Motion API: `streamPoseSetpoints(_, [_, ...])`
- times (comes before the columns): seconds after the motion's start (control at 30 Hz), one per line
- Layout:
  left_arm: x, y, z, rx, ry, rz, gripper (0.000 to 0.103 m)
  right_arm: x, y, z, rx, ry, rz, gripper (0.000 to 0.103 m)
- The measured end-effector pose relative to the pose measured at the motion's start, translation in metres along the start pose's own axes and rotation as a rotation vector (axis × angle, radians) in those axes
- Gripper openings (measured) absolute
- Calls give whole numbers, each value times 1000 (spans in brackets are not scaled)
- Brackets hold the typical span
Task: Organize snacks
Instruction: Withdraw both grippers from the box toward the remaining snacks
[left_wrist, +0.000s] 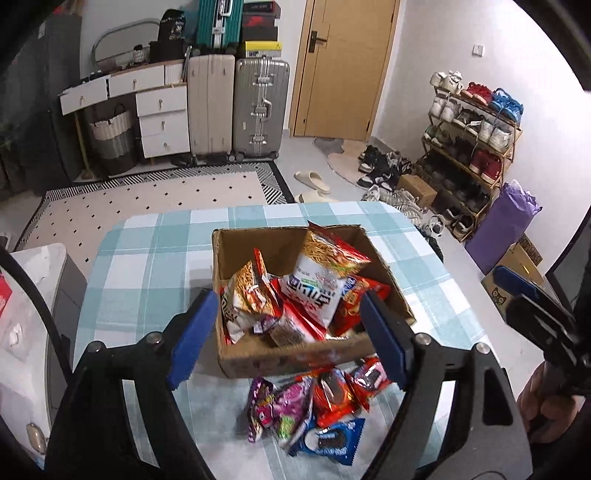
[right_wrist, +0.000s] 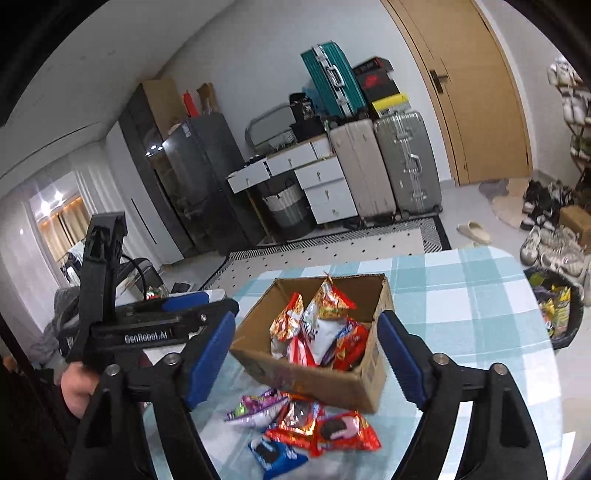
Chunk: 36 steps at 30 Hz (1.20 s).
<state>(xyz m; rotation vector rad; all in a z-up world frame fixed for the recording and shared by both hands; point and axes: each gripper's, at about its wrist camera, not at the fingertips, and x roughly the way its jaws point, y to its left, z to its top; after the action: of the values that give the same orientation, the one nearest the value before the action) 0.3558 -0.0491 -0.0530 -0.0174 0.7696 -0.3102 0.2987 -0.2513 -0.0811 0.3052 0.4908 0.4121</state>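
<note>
Both tongs gape with nothing between them: left tongs (left_wrist: 288, 339), right tongs (right_wrist: 306, 358); the cardboard box (left_wrist: 295, 358) of snack bags sits mid-counter (left_wrist: 147, 258); cookie packets (right_wrist: 295, 432) lie before it; "GenRobot.AI" marks the left tongs' body.

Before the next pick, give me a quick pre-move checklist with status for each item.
1. Left gripper jaws open, nothing between them: ok.
2. Right gripper jaws open, empty: ok.
3. Cardboard box upright on the table, top open: ok.
4. Room left in the box: cannot tell; noodle bags stand piled above the rim.
5. Loose snack packets on the table in front of the box, unobstructed: ok.
6. Blue cookie packet clear of the others: not ok, overlapped by the red packets.
</note>
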Motion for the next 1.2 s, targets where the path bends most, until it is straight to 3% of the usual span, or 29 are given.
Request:
streamPoseSetpoints(0.13, [-25,-5,-21,-7,-49,4,79,-35,10,-26,-46,-104,-25,95])
streamPoseSetpoints(0.27, [-52,-7,-46,-61,-72,-33,80,-56,19,-47,-78,-130,-56,96])
streamPoseSetpoints(0.67, [-98,-12,-111,-104,-132,0,82,-95,23,-85,-45,-152,-62,98])
streamPoseSetpoints(1.03, [-65,-6,-172,-139,-26,10,83,-97,16,-119,-25,-118,-75,101])
streamPoseSetpoints(1.2, [-42,-9,-179,-121,20,-5,83,-87,5,-134,11,-63,-60,102])
